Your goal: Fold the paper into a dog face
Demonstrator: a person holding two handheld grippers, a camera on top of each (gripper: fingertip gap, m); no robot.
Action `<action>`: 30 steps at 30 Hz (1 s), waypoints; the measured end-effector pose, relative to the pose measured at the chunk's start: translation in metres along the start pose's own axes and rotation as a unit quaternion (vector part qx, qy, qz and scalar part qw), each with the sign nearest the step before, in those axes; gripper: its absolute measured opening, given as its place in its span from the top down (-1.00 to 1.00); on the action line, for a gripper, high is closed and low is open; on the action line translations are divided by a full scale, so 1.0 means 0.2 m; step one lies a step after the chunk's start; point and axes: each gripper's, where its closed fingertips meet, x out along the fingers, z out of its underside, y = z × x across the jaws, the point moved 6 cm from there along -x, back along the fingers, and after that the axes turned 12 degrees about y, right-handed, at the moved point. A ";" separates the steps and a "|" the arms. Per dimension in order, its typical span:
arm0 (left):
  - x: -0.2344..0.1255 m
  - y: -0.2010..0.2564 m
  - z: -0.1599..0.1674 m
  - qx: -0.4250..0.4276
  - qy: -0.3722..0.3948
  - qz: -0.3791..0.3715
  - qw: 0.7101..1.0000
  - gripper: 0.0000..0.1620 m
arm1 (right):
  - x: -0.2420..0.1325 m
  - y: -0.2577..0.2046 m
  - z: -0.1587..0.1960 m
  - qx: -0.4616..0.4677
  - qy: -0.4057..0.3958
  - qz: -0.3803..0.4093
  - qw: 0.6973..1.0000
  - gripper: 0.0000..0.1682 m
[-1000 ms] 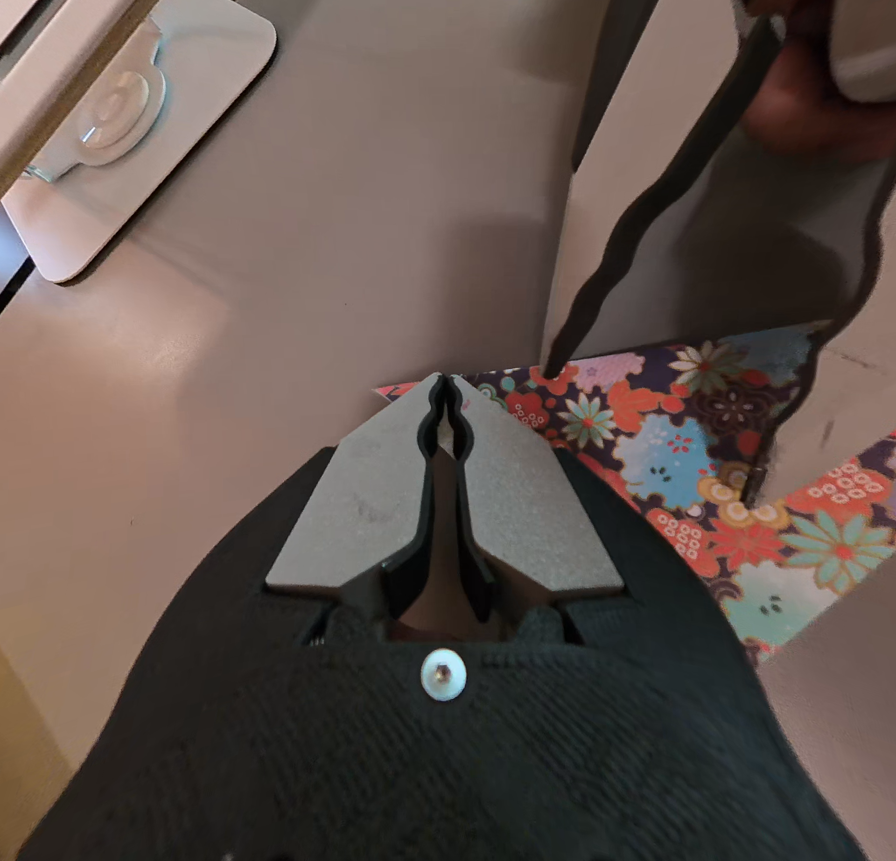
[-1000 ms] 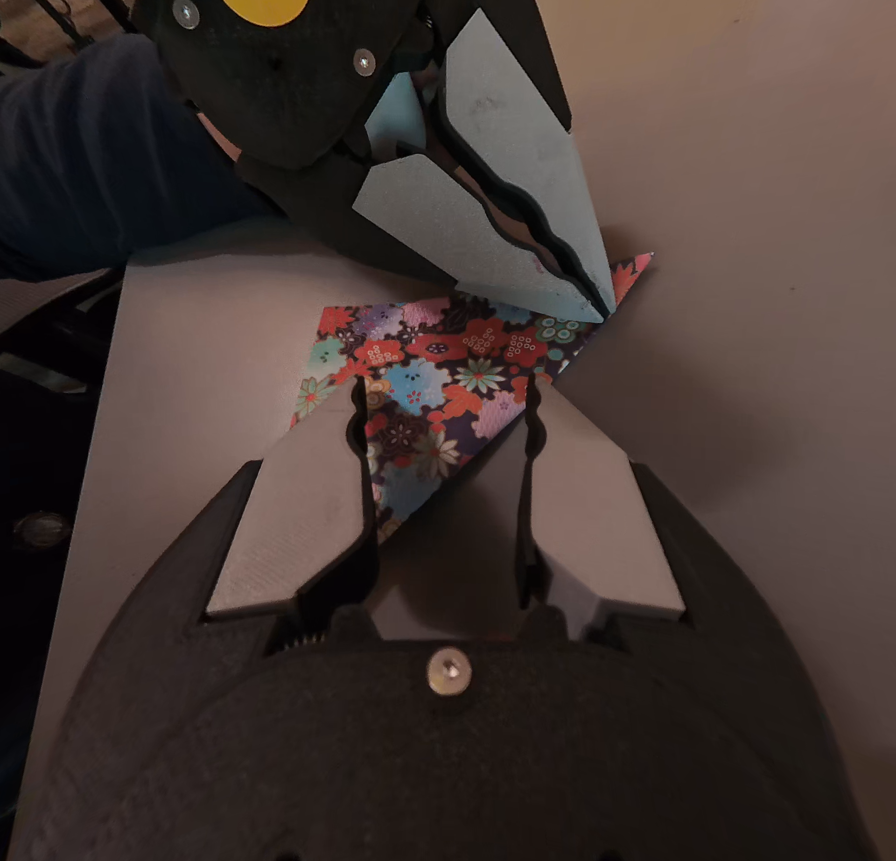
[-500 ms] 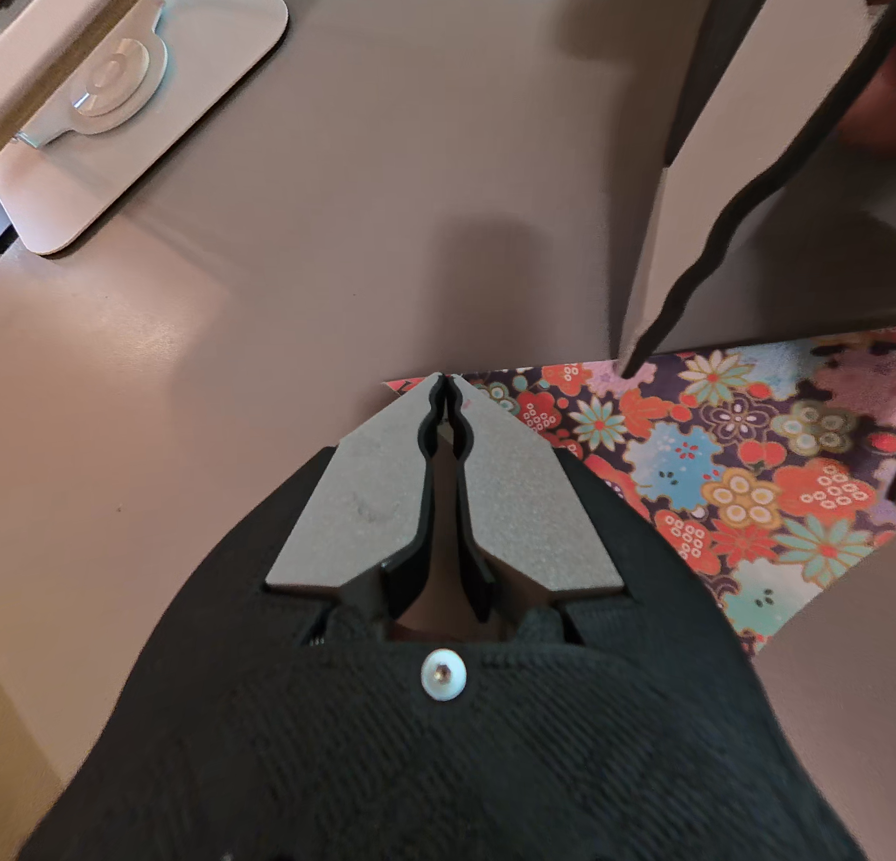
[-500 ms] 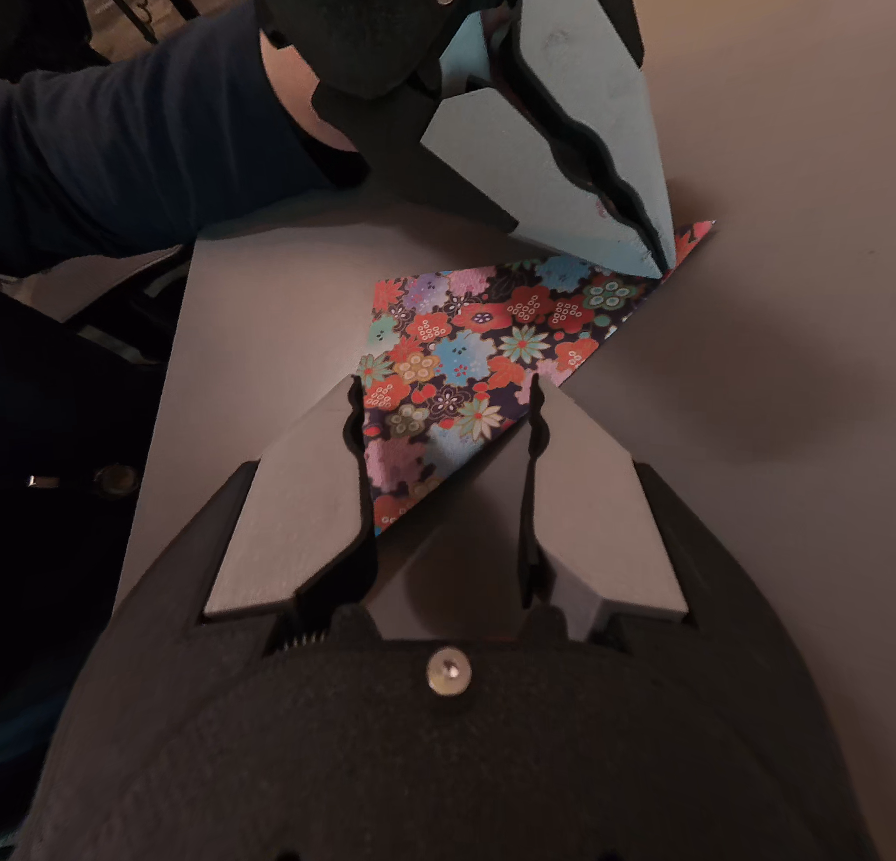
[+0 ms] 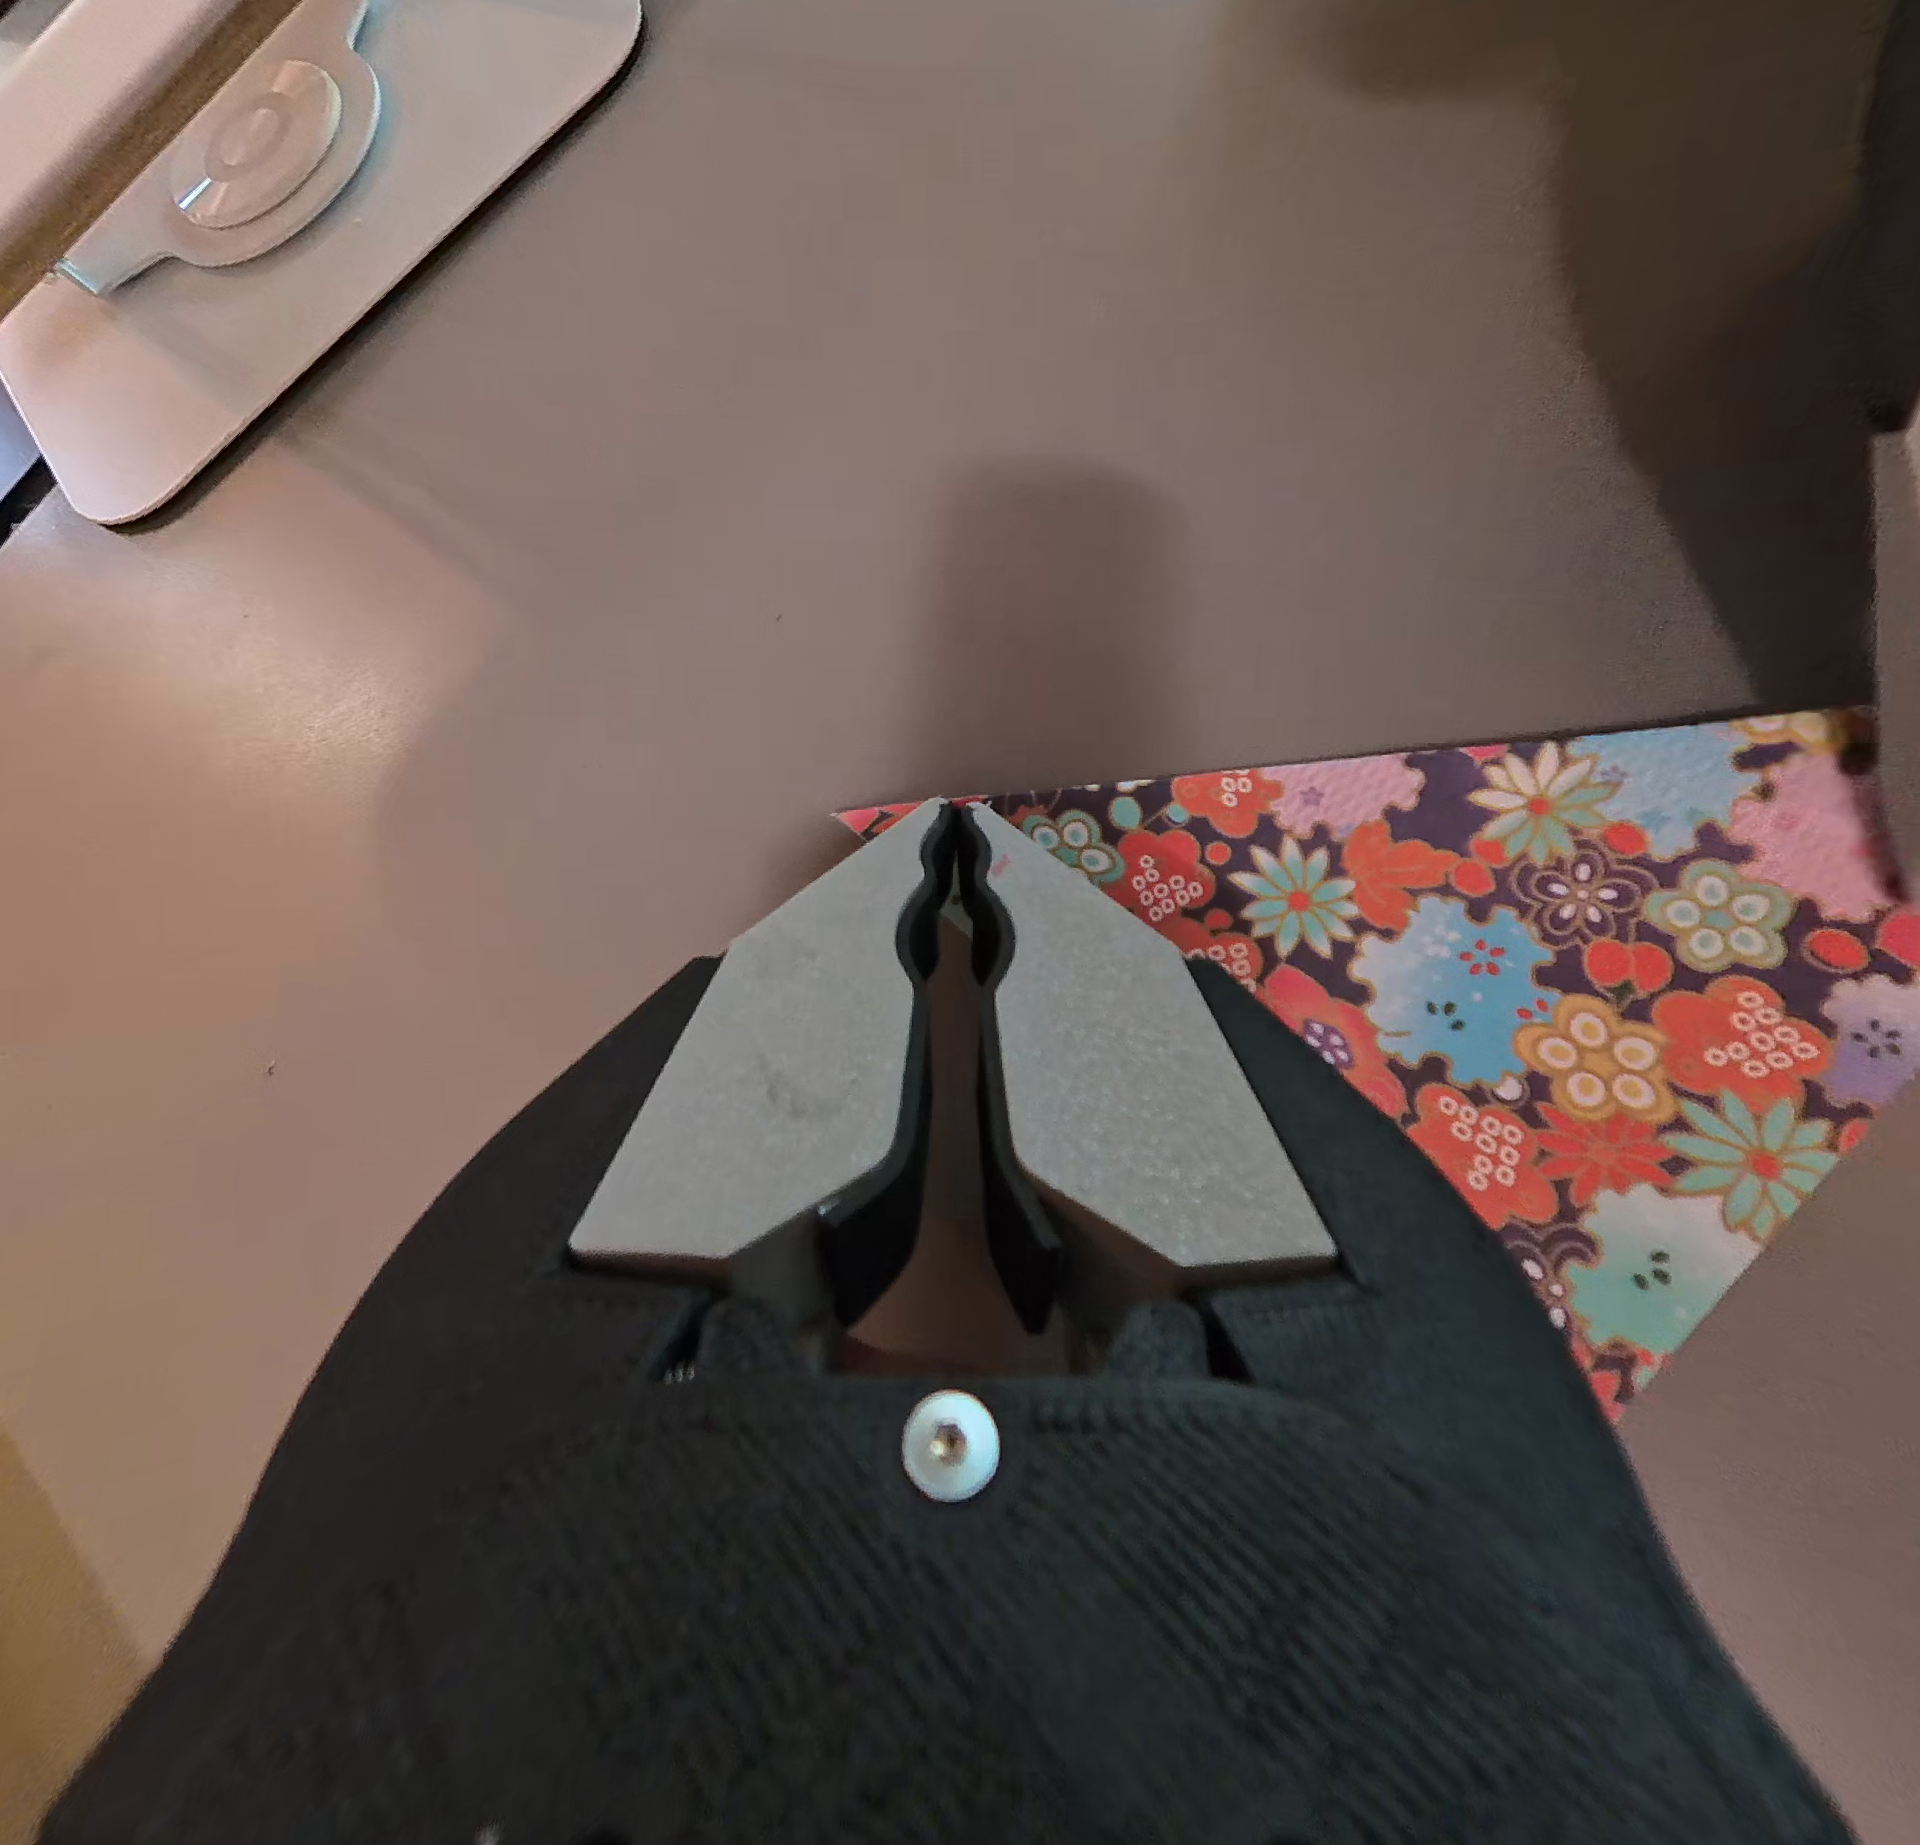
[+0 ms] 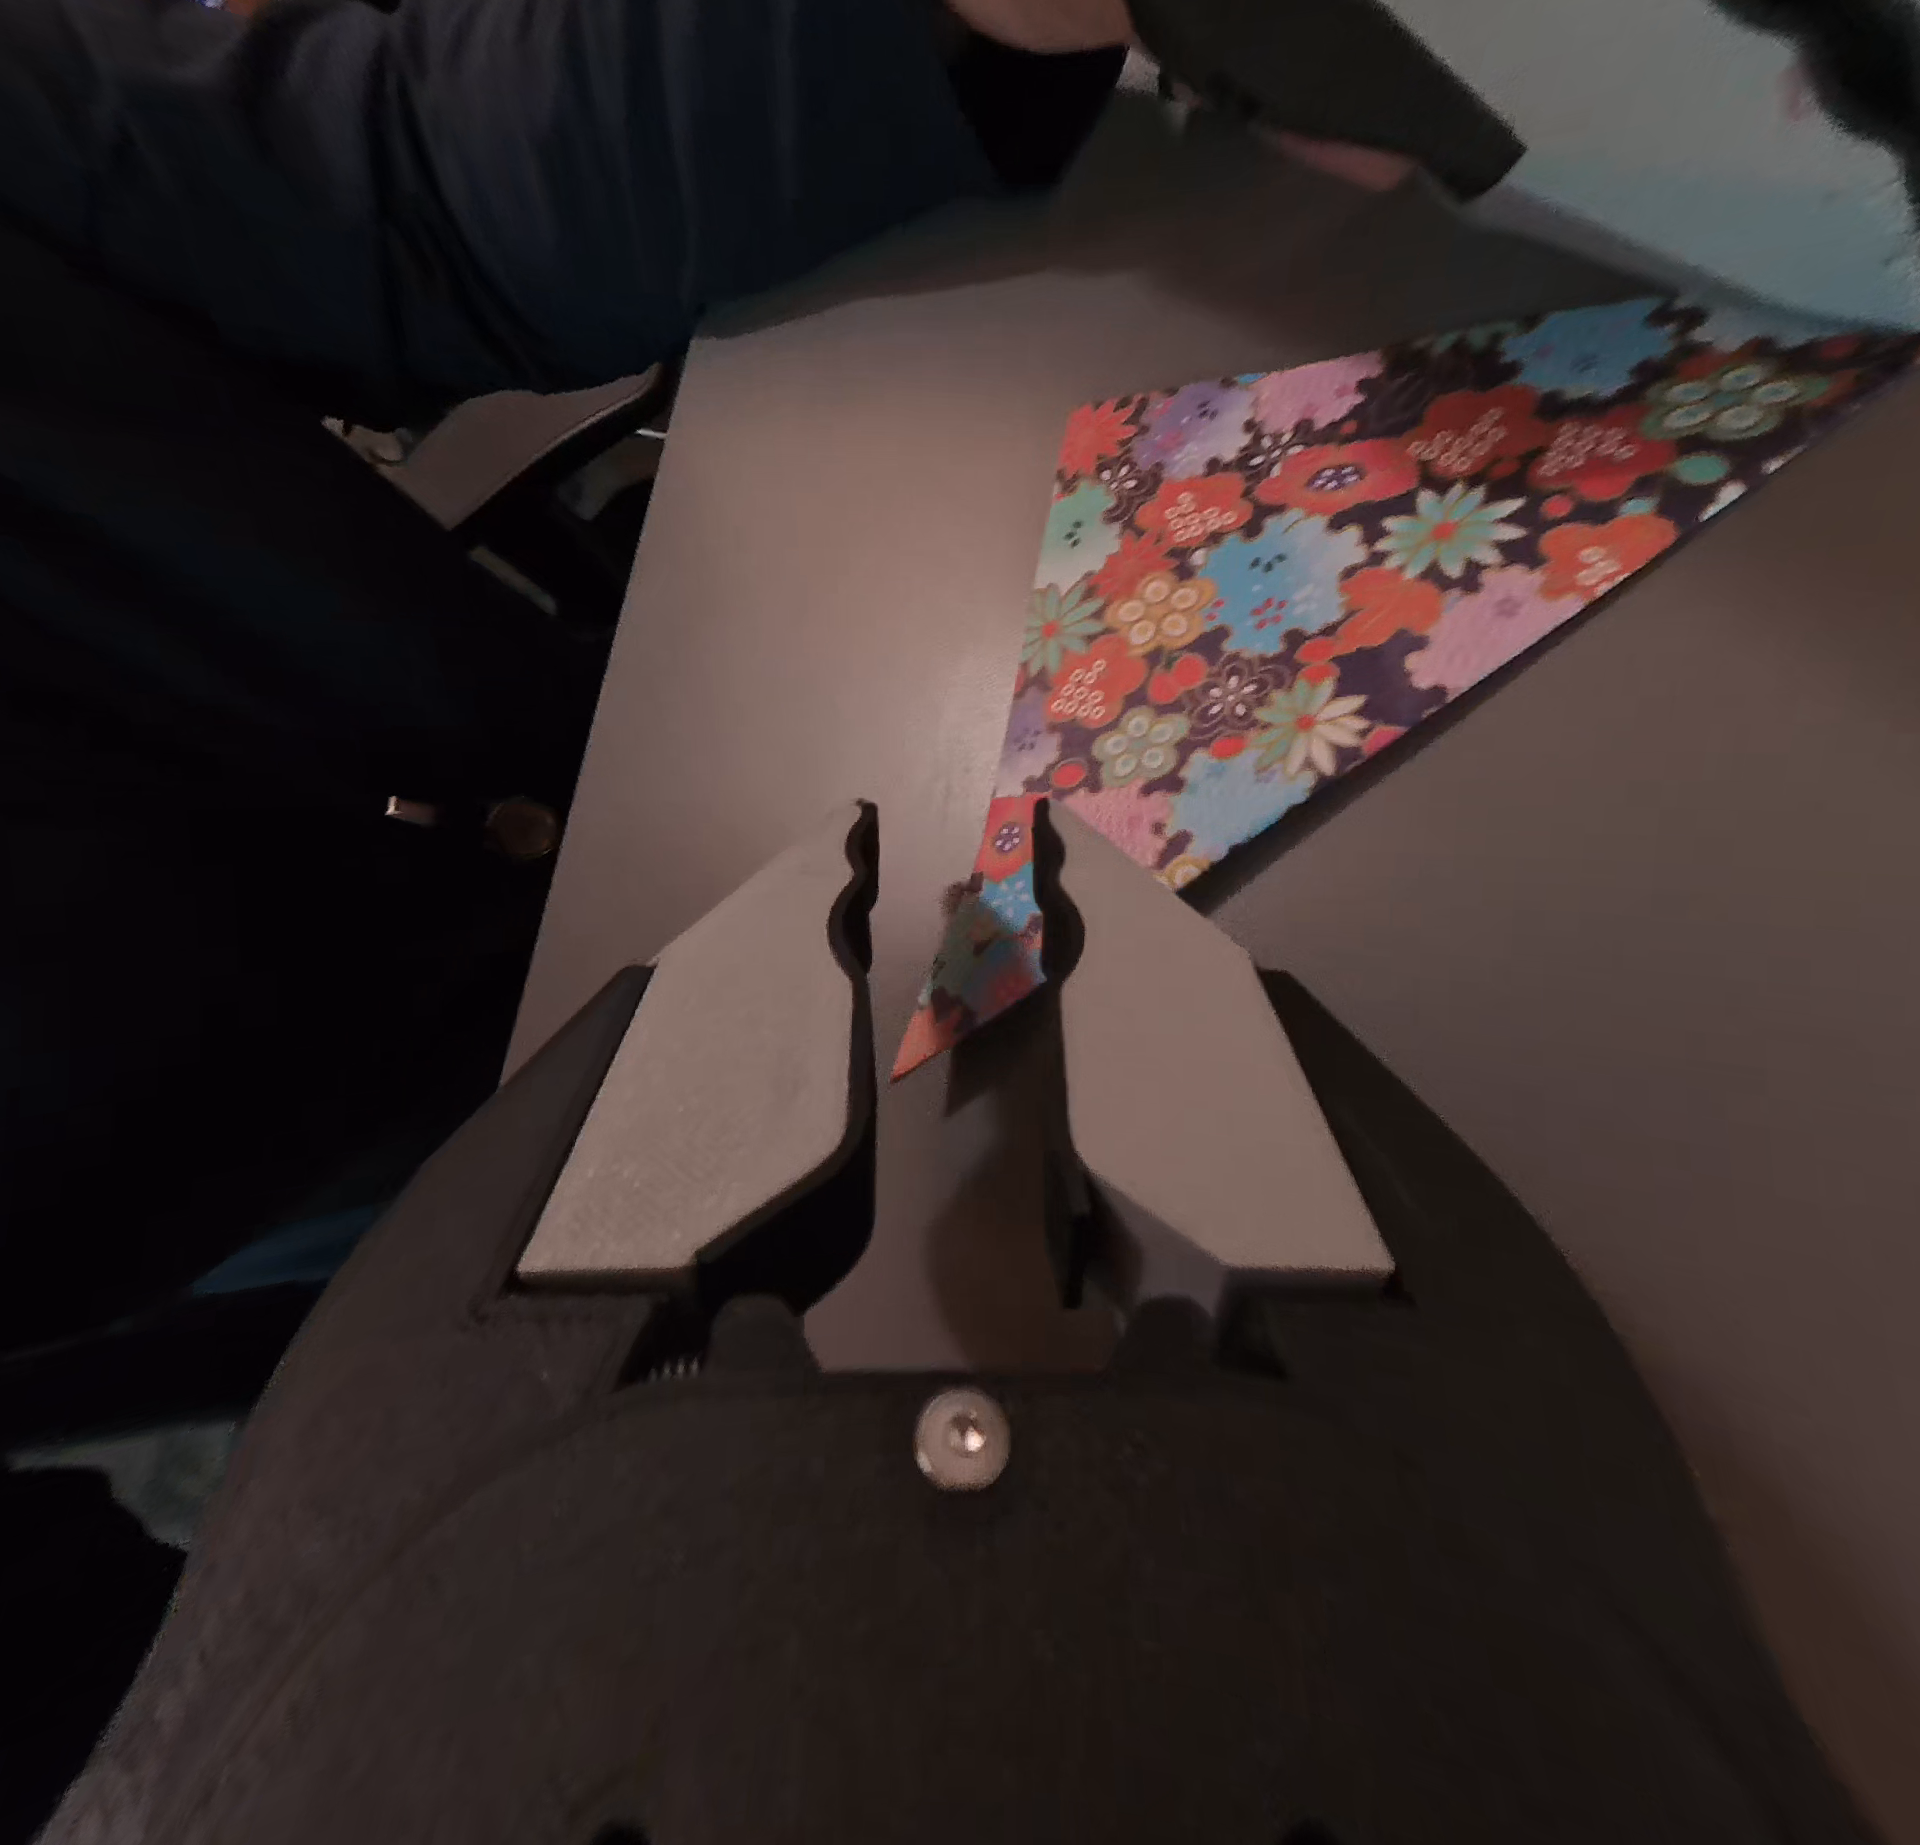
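Your left gripper (image 5: 954,816): fingers pressed together, pinning corner of floral-patterned triangular folded paper (image 5: 1538,1006) flat on grey table (image 5: 727,445); your right gripper (image 6: 954,829): fingers spread around opposite corner, slightly lifted

Smooth matt grey table (image 5: 935,361), finely textured floral paper (image 5: 1507,964), grainy grey pads (image 5: 790,1078) with black ribbed plastic.

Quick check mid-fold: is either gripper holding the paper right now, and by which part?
The left gripper is shut at one sharp corner of the folded floral paper; pinching or only pressing down, I cannot tell. The right gripper is open, holding nothing.
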 end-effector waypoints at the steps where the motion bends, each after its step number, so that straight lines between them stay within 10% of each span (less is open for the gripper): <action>1: 0.00 0.00 0.00 0.000 0.000 0.000 1.000 1.00 | 0.00 0.00 0.00 0.006 -0.003 -0.006 1.000 0.72; 19: 0.00 -0.01 0.01 0.006 -0.003 -0.014 1.000 1.00 | -0.07 0.00 0.09 0.104 -0.047 -0.052 0.992 1.00; 30: 0.00 -0.09 0.03 0.016 -0.030 -0.110 0.993 1.00 | -0.14 -0.04 -0.16 -0.083 0.074 0.054 0.992 0.95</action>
